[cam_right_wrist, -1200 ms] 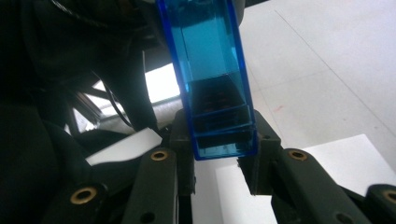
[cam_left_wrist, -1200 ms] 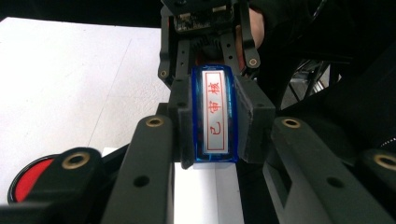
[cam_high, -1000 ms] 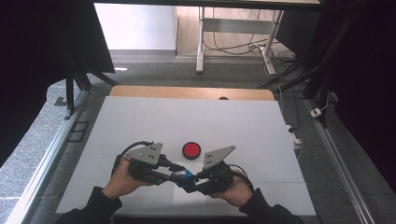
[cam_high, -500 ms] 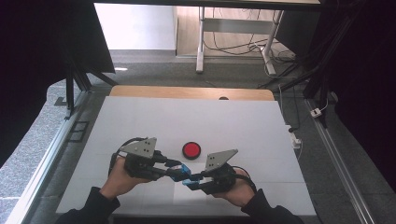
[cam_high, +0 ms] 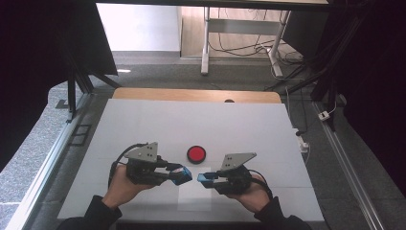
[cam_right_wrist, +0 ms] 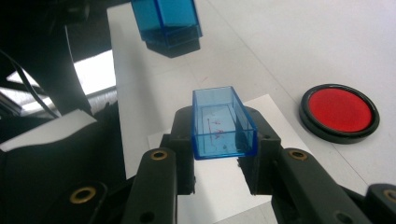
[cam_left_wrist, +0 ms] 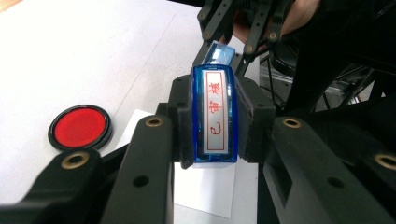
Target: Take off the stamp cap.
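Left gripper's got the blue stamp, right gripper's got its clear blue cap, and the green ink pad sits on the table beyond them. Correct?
Not quite: the ink pad is red, as the high view shows. The left gripper does hold the blue stamp, and the right gripper its cap.

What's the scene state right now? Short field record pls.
left tool: shut on the stamp, red characters on its face
right tool: shut on the stamp cap, clear blue, open end up
stamp vs cap: apart, facing each other above the paper
paper: white slip flat on the table, below both tools
ink pad: round, red, open, on the table beyond the tools
likely next: probably pressing the stamp on the ink pad
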The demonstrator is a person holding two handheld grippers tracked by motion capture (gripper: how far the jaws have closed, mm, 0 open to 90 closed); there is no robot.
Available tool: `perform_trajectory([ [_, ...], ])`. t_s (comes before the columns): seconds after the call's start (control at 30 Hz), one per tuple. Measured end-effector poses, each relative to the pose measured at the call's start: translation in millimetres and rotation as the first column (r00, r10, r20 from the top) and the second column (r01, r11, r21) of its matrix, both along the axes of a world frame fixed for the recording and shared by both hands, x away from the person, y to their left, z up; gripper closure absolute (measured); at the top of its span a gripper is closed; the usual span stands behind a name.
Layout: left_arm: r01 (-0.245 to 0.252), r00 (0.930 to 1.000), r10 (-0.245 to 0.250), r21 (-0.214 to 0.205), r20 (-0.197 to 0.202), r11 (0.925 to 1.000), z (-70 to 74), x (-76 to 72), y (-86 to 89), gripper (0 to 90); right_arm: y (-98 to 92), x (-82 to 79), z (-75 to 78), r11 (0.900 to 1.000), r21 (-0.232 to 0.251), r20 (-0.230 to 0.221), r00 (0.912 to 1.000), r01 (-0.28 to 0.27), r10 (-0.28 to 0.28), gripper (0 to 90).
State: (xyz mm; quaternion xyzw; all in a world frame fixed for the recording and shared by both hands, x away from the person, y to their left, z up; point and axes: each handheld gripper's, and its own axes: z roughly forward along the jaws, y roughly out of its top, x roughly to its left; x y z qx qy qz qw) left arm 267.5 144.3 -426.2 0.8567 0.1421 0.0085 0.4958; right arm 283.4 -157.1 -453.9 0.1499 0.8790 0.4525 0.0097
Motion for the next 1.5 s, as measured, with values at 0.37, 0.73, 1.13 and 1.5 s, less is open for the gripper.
perform_trajectory([
  [0.37,-0.016,0.9999,0.016,-0.005,-0.007,0.9999,-2.3,-0.4,3.5,70.3,-25.8,-3.7,6.2,0.9935,0.067,-0.001,0.9958,0.092,-0.092,68.9],
  [0.73,-0.019,0.9998,0.019,-0.007,-0.004,0.9998,-3.4,-0.3,1.8,70.3,-51.6,-15.7,9.6,0.9636,0.092,0.088,0.9619,0.251,-0.259,68.9],
  [1.13,-0.039,0.9992,0.039,-0.006,0.006,0.9992,-3.4,-1.7,1.7,70.3,-80.7,-25.0,12.8,0.9310,0.042,0.099,0.9257,0.363,-0.365,68.9],
  [1.5,-0.039,0.9991,0.039,0.010,0.020,0.9992,-2.1,-1.1,0.9,70.3,-110.7,-33.6,10.1,0.8881,0.032,0.111,0.8814,0.459,-0.459,68.8],
])
